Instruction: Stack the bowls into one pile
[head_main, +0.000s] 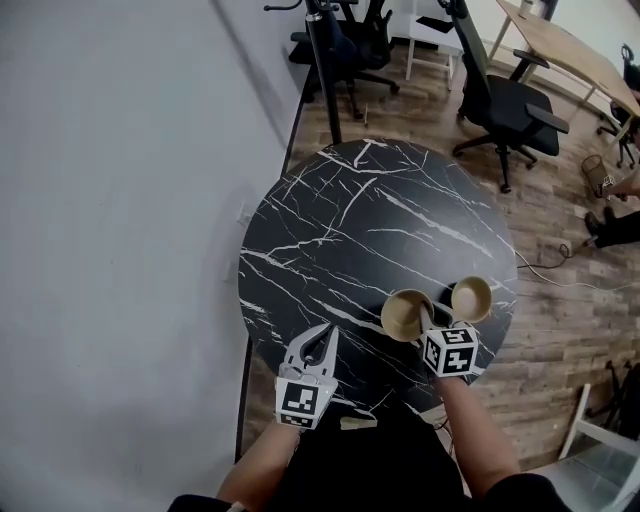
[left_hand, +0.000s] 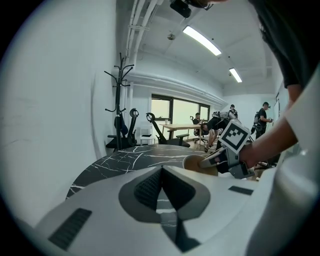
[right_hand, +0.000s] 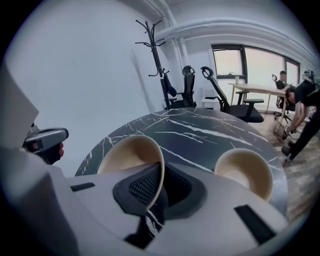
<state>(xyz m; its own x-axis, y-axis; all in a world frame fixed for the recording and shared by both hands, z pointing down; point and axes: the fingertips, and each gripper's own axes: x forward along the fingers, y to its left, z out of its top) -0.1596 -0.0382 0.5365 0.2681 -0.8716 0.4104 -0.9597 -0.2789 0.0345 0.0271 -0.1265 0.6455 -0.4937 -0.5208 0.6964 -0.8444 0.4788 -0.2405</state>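
My left gripper (head_main: 325, 336) sits over the near left edge of the table (head_main: 350, 220), its jaws brought together with nothing between them; in the left gripper view (left_hand: 161, 172) the ribbed dark pads meet in a point. It is well apart from both bowls, which lie off to its right.

Next comes the held bowl (head_main: 405, 314), near the table's front right edge. It is tan outside and pale cream inside, thin-walled and smooth, with a round rim. It is tilted, its mouth turned up and to the left in the right gripper view (right_hand: 131, 152). I cannot tell whether its base touches the tabletop.

My right gripper (head_main: 428, 326) is clamped on that bowl's near rim: the wall runs straight down between the two textured pads (right_hand: 160, 187), one pad inside the bowl and one outside.

The second bowl (head_main: 471, 298), same colour and shape, stands upright on the table just beside the held one, on its right (right_hand: 245, 170). The tabletop is round, glossy black marble with white veins.
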